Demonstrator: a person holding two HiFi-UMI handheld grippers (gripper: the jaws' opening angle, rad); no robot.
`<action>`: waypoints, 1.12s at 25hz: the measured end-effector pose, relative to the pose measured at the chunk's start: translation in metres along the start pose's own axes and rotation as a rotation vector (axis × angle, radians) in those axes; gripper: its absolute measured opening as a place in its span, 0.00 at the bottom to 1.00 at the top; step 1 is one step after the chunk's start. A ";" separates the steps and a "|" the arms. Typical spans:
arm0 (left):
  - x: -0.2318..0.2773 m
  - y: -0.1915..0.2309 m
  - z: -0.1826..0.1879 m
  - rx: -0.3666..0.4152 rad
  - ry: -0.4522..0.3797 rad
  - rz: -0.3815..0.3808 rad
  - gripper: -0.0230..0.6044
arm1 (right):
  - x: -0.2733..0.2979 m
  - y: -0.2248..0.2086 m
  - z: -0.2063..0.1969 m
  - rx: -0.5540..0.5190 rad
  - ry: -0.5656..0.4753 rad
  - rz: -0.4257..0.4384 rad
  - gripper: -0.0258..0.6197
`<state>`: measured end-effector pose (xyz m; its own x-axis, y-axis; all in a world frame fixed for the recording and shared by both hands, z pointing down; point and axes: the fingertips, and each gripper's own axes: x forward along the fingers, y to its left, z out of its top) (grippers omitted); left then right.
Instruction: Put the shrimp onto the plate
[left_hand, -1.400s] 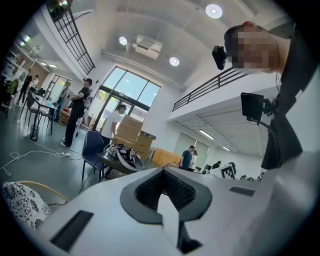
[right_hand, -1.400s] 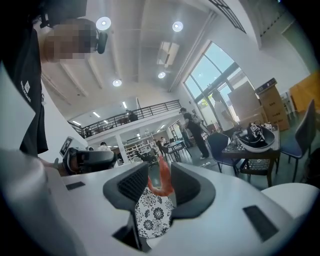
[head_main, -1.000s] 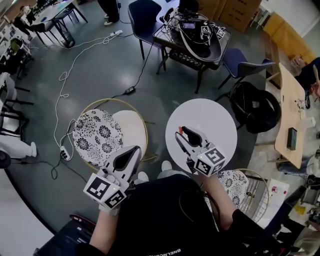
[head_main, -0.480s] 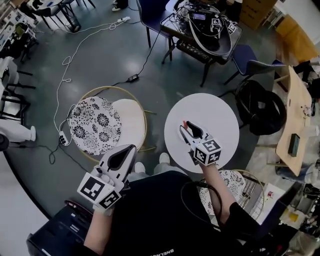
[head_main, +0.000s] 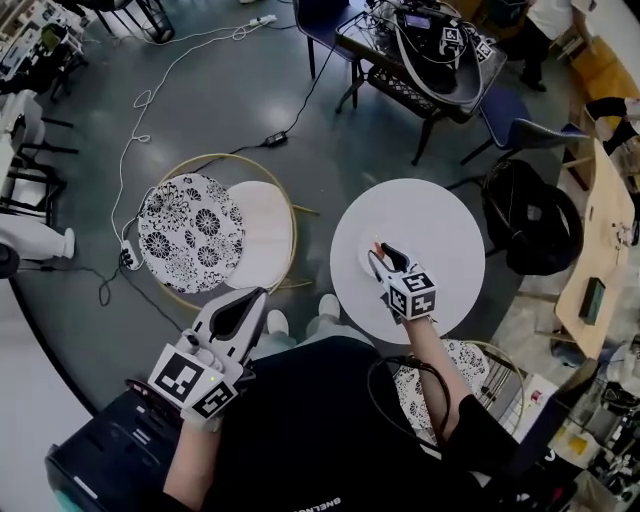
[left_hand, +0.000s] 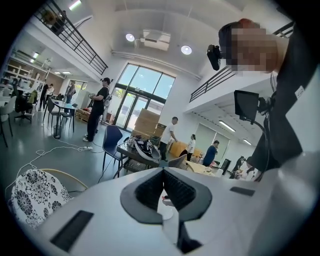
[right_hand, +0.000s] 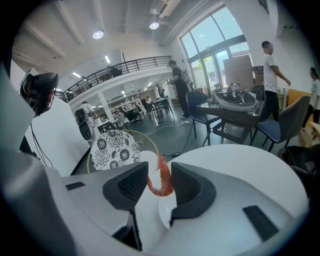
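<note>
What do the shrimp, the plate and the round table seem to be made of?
The shrimp is probably a plastic or rubber toy: its orange-red surface looks smooth, even and slightly glossy. The plate is white and smooth, either plastic or ceramic; the look leaves this open. The round table has a white matte top, likely painted or laminated board, with no grain showing.

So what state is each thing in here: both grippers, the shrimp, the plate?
right gripper: fingers shut on the shrimp.
shrimp: gripped, upright, above the plate.
plate: on the white table, under the shrimp.
left gripper: fingers shut, holding nothing.
</note>
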<state>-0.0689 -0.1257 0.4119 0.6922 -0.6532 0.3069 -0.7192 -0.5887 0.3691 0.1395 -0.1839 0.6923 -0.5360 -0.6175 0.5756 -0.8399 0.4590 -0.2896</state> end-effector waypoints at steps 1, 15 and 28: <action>0.000 0.000 -0.001 -0.005 0.002 0.006 0.04 | 0.002 -0.004 -0.005 0.000 0.014 -0.004 0.27; 0.001 0.003 -0.006 -0.043 -0.002 0.056 0.04 | 0.029 -0.040 -0.063 -0.031 0.182 -0.061 0.27; 0.006 0.005 -0.010 -0.070 0.004 0.077 0.04 | 0.045 -0.055 -0.077 -0.069 0.264 -0.073 0.27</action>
<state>-0.0671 -0.1279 0.4242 0.6354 -0.6932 0.3402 -0.7643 -0.5019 0.4048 0.1681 -0.1880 0.7935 -0.4261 -0.4672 0.7747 -0.8628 0.4675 -0.1926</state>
